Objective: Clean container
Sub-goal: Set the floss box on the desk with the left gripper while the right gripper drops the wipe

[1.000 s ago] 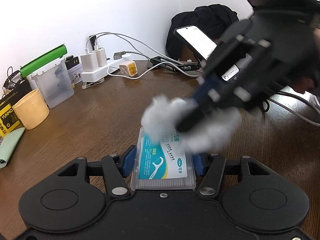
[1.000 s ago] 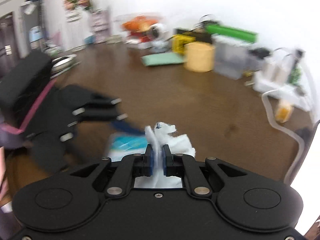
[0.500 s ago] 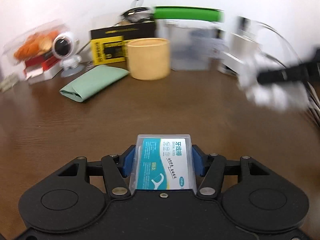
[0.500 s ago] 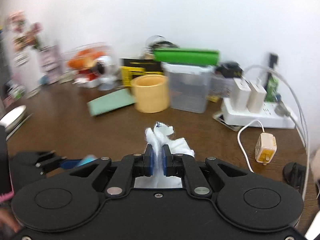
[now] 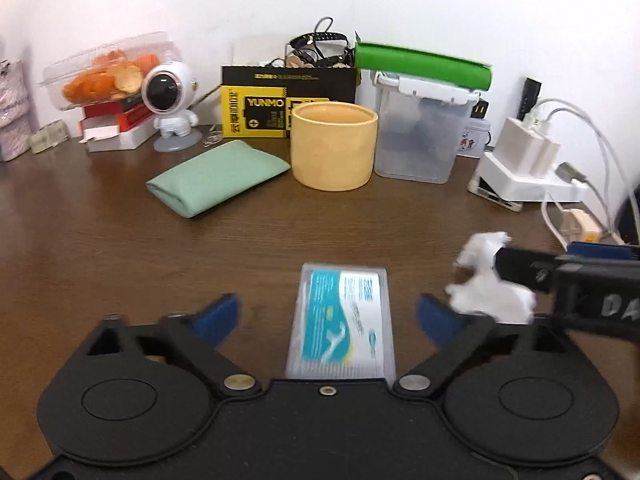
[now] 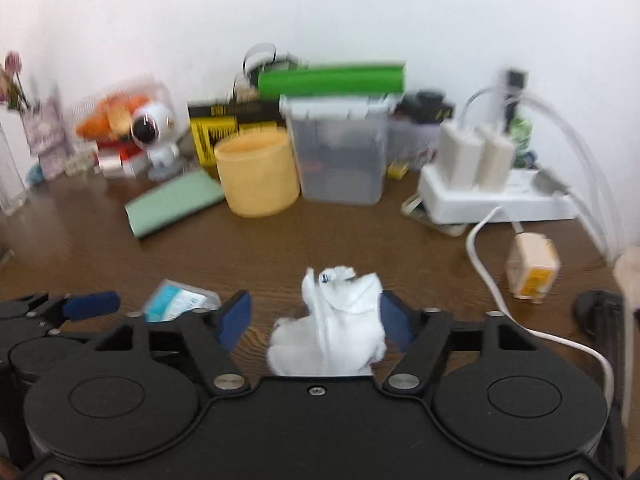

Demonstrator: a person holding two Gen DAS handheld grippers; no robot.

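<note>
A clear floss-pick container (image 5: 342, 320) with a teal and white label lies between the jaws of my left gripper (image 5: 326, 308). Those jaws are opening wide, and neither blue pad touches it. In the right wrist view the container (image 6: 176, 304) sits low on the brown table, beside one of the left gripper's fingers (image 6: 92, 304). My right gripper (image 6: 316, 306) is opening too. A crumpled white tissue (image 6: 336, 332) stands loose between its pads, close to the right one. The left wrist view shows that tissue (image 5: 488, 296) and my right gripper (image 5: 532, 256) just right of the container.
Along the wall stand a yellow cup (image 5: 334, 146), a folded green cloth (image 5: 216, 182), a clear lidded box (image 5: 420, 136), an astronaut figure (image 5: 170, 108) and a white power strip (image 5: 528, 176) with chargers. White cables and a yellow plug (image 6: 532, 272) lie at the right.
Both grippers have opened: the left let go of the container, the right let go of the tissue. The tissue came off the container and now sits to its right. Both views swung toward the wall.
</note>
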